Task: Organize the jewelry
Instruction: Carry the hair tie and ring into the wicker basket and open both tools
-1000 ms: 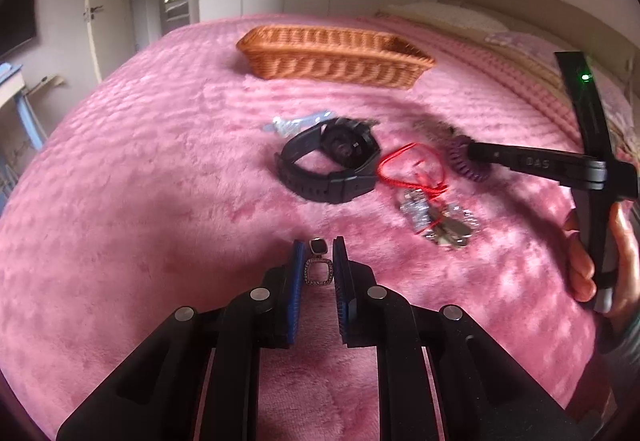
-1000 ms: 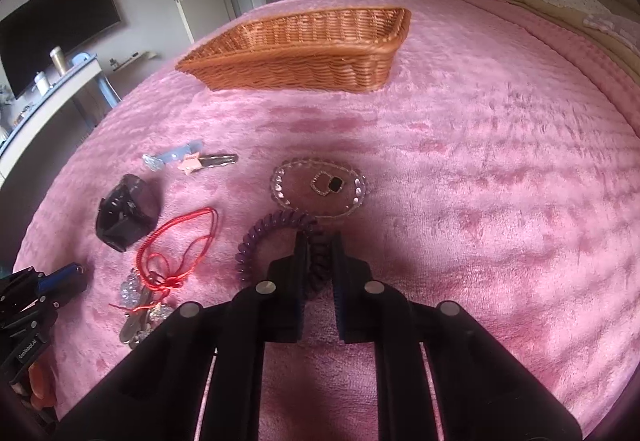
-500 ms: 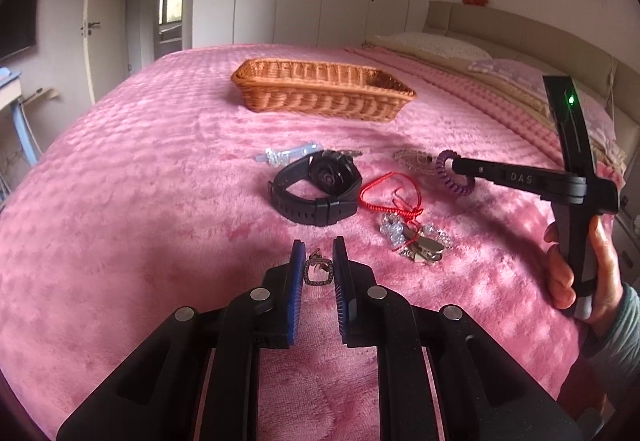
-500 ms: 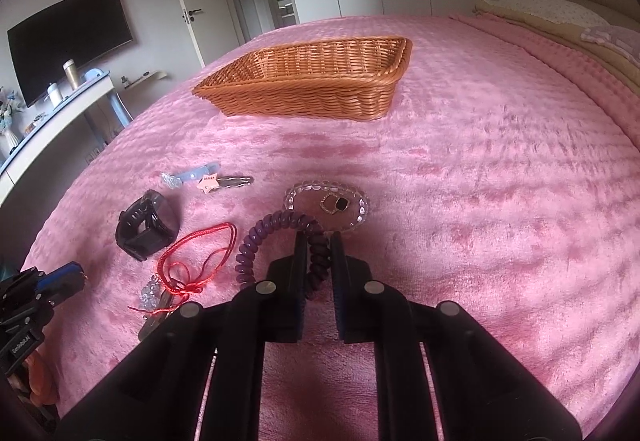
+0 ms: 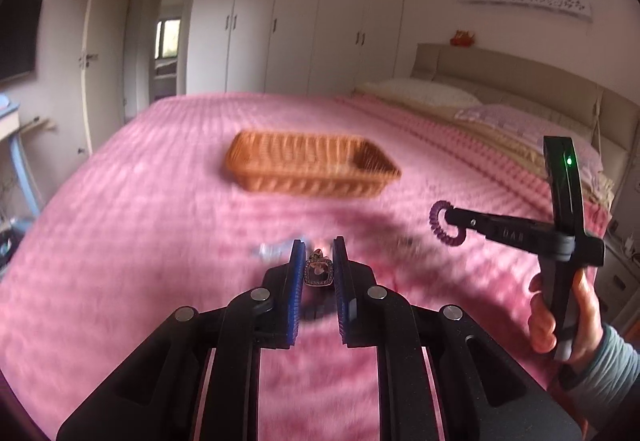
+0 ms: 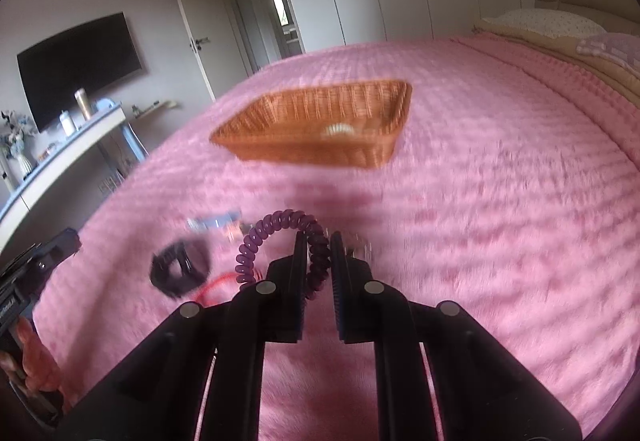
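My left gripper point(image 5: 317, 247) is shut on a small square pendant point(image 5: 319, 271) and holds it above the pink bedspread. My right gripper point(image 6: 319, 239) is shut on a purple spiral hair tie point(image 6: 276, 237), also lifted; it shows in the left wrist view point(image 5: 444, 223) at the right. The wicker basket point(image 5: 312, 165) lies ahead on the bed, with a pale item inside point(image 6: 339, 130). A black watch point(image 6: 178, 269), red cord point(image 6: 216, 287) and a blurred key-like piece point(image 6: 214, 223) lie below.
The pink bedspread point(image 6: 500, 221) covers the bed. Pillows point(image 5: 416, 89) lie at the headboard on the right. A desk with bottles point(image 6: 68, 129) and a television point(image 6: 80, 61) stand left of the bed. White wardrobes line the far wall.
Both grippers have risen off the bed with their items and moved toward the basket. The jewelry on the bedspread has dropped lower in view and is motion-blurred.
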### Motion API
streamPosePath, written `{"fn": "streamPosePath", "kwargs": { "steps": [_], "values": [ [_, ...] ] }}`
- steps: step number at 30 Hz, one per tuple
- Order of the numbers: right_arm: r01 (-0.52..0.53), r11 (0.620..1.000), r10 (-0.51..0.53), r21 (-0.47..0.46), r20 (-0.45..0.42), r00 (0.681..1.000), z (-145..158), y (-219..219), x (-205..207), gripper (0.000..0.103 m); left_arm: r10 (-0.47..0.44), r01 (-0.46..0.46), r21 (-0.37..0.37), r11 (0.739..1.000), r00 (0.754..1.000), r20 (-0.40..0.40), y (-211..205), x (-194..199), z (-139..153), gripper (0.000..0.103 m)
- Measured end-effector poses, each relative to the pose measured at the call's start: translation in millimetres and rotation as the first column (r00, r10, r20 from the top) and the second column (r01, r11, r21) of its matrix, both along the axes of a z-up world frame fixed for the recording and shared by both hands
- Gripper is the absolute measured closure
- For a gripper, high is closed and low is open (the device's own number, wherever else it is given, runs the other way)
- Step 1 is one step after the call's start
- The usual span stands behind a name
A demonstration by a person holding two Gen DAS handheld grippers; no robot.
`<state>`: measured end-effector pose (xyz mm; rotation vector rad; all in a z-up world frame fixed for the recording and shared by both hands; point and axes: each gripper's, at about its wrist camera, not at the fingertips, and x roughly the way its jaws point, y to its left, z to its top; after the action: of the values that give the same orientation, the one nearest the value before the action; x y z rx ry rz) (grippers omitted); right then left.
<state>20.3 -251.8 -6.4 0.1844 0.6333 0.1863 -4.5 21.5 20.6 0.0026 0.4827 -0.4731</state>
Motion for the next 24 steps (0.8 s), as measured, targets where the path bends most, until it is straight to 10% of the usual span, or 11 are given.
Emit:
{"fn": "streamPosePath", "kwargs": {
  "steps": [11, 24],
  "values": [
    [0.044, 0.995, -0.04, -0.094, 0.036, 0.999, 59, 5, 115, 0.093, -0.015, 0.016, -0.036, 0.999, 0.999, 0.035, -41, 130, 51, 0.091],
    [0.073, 0.994, -0.088, -0.08, -0.207, 0.974, -4, -2, 251, 0.093, 0.041, -0.046, -0.019, 0.999, 0.98, -0.197, -84, 286, -3, 0.091]
  ]
}}
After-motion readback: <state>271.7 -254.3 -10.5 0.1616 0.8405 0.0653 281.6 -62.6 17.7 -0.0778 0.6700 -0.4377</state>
